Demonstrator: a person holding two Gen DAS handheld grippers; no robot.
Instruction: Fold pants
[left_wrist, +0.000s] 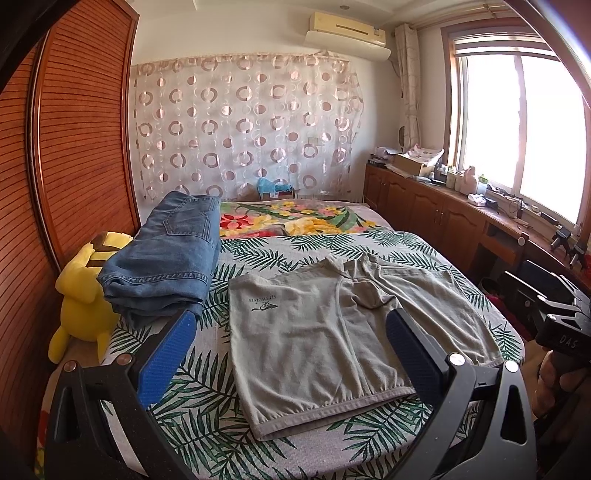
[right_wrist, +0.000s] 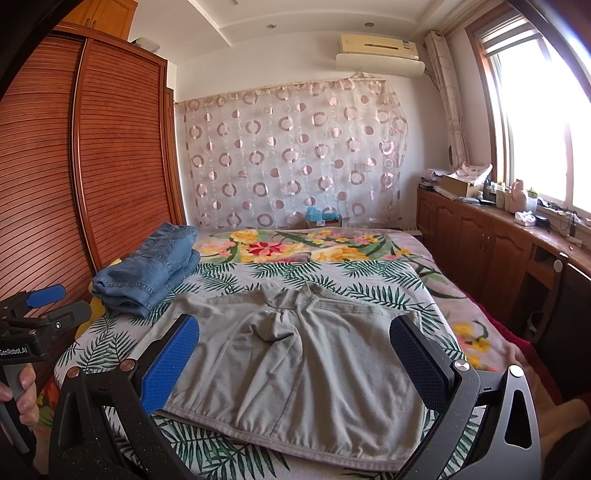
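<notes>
On the bed (left_wrist: 207, 406) the grey shorts (left_wrist: 314, 343) lie flat beside folded jeans (left_wrist: 162, 254). Both tongs, left (left_wrist: 291, 354) and right (right_wrist: 295, 365), gape empty; pinch both waistband corners evenly.

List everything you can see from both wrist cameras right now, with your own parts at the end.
grey cotton shorts: 1, grey, spread flat on the near part of the bed
folded blue denim jeans: 1 pile, blue, left side of the bed, beyond the shorts
yellow plush toy: 1, yellow, at the bed's left edge beside the jeans
leaf-print bedsheet: 1, white and green, under the shorts
floral blanket: 1, multicoloured, far half of the bed
slatted wooden wardrobe: 1, brown, left
air conditioner: 1, cream, high on the wall
left claw: 1, blue pads, open above the shorts
right claw: 1, blue pads, open above the shorts
</notes>
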